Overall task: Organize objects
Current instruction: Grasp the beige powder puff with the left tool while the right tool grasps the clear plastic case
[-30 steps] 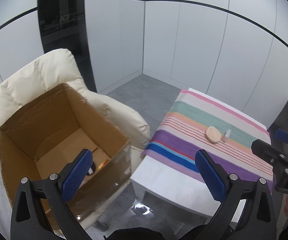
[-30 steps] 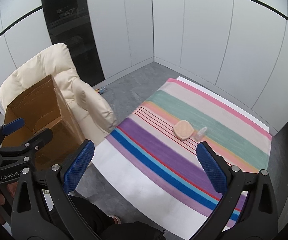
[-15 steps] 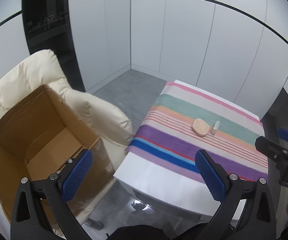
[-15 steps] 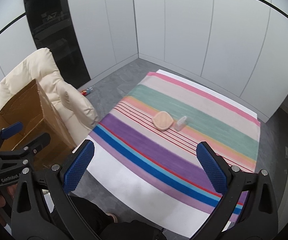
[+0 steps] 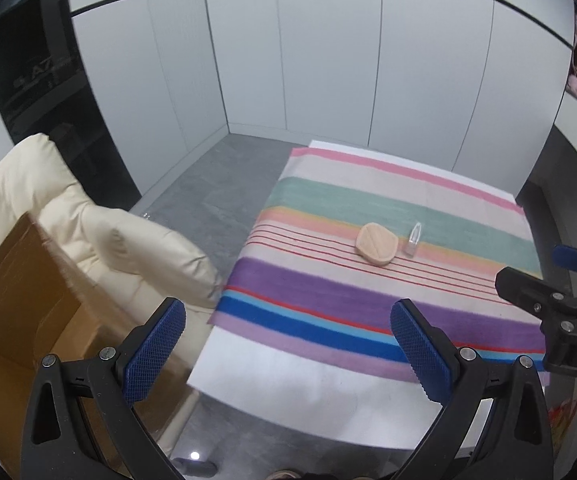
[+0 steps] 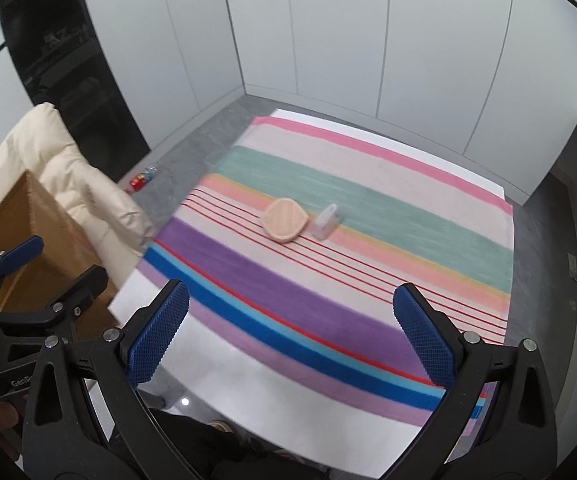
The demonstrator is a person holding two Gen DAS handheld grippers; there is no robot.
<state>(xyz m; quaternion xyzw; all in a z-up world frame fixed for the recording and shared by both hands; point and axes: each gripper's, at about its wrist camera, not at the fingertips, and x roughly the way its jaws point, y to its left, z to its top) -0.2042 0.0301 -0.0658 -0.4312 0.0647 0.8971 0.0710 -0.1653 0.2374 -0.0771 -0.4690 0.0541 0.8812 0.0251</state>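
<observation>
Both claws hang above the near edge of the bench (image 6: 216,364), each with its blue pads spread wide and nothing between them: the left claw (image 5: 288,344) sits nearer the chair side, the right claw (image 6: 290,336) faces the striped cloth (image 6: 368,264) more squarely. Two things are left to organize, and both lie well beyond either claw, out toward the middle of the cloth: a flat peach-coloured pad (image 6: 285,220) and, just beside it on its right, a small clear bottle (image 6: 325,222) lying on its side. Whether the two actually touch I cannot tell. The open cardboard box (image 5: 12,296) resting on the cream armchair (image 5: 100,236) looks like the likely destination, though that is a guess from the layout. The risks from here come mostly from how close the pair are and how low they lie. A claw closing on the pad could nudge the bottle, which, being on its side, may roll off along the cloth. The pad is thin and flat, so the pads could scrape past its edge or pinch up a fold of cloth with it, dragging both objects. The bottle is small and clear, easy to misjudge and apt to squirt out of a grip that lands off-centre. With two claws converging on neighbouring things, they could also knock each other
</observation>
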